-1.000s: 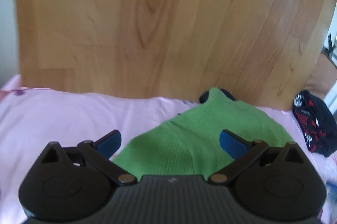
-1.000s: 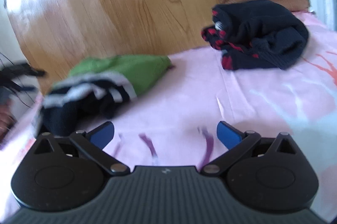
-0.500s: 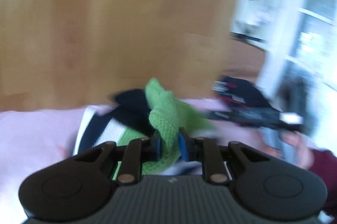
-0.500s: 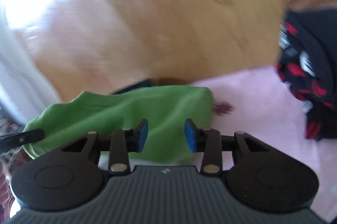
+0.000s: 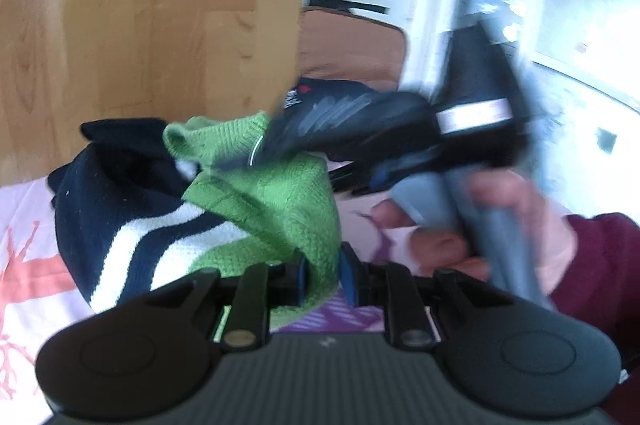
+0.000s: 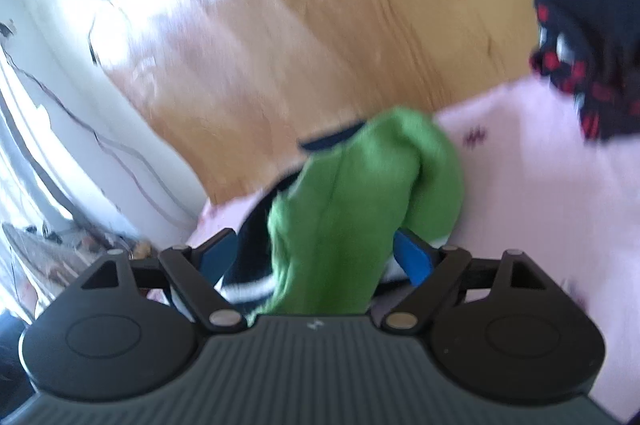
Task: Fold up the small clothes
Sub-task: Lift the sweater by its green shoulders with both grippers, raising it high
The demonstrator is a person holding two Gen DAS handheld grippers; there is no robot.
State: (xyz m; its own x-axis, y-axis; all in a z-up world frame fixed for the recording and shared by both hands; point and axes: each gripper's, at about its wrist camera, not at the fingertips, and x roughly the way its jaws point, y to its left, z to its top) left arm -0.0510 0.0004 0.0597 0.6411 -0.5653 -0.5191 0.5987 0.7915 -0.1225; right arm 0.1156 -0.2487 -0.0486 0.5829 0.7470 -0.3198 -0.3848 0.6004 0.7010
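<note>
The left gripper (image 5: 322, 279) stays clamped on the green knit (image 5: 288, 193), now lifted off the striped garment (image 5: 132, 225) on the pink sheet (image 5: 24, 209). The right gripper (image 6: 316, 257), half closed half a second ago, now stands wide apart around the green cloth.

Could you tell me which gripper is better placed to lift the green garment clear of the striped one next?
Left. The left gripper is shut on the green garment; the right gripper has open jaws around it.
</note>
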